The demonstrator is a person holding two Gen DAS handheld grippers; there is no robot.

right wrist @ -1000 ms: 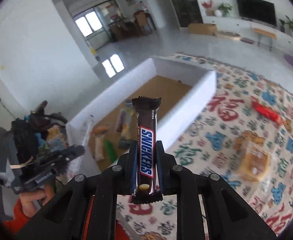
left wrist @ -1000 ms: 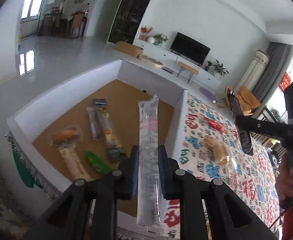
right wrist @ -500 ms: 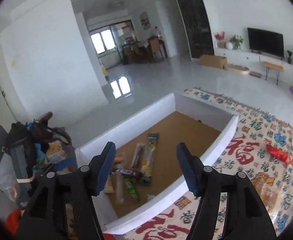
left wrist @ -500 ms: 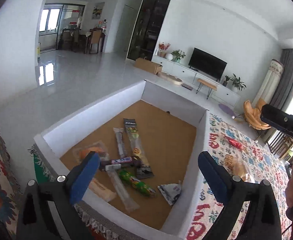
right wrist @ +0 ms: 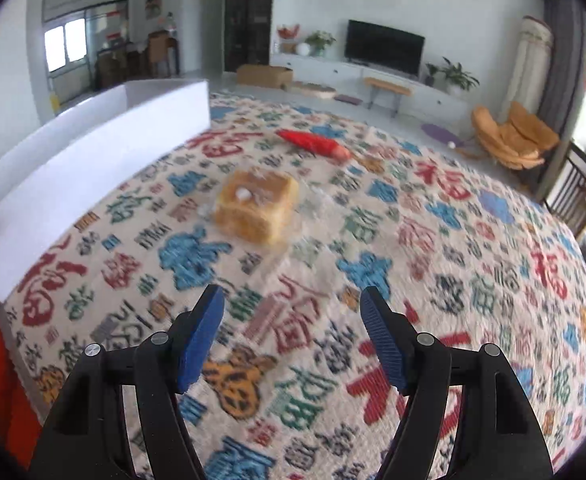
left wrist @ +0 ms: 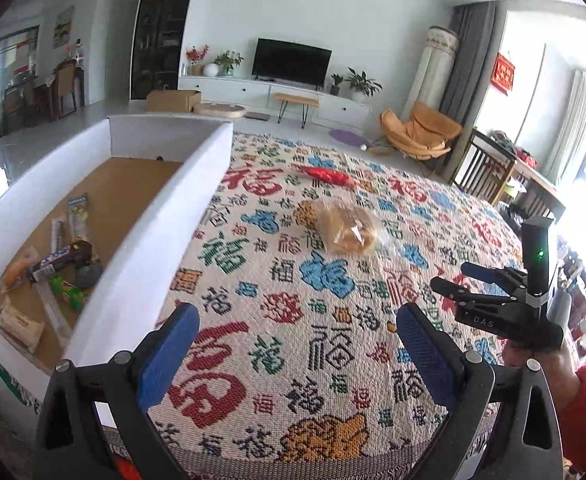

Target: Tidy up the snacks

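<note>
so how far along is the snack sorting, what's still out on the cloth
Done: several wrapped snacks already lie in the white box, a chocolate bar among them. In hand: nothing; the left gripper is open and empty, and the right gripper is opening, also empty. Left: the wrapped bread and the red packet on the patterned cloth.

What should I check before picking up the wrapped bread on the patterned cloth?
1. Left tongs empty, jaws wide: ok.
2. Right tongs empty, jaws opening: ok.
3. Wrapped bread on the patterned cloth, nothing on top of it: ok.
4. Red snack packet lies apart from the bread: ok.
5. White box has bare floor at its far end for more snacks: ok.
6. How firm the bread is: cannot tell.
</note>
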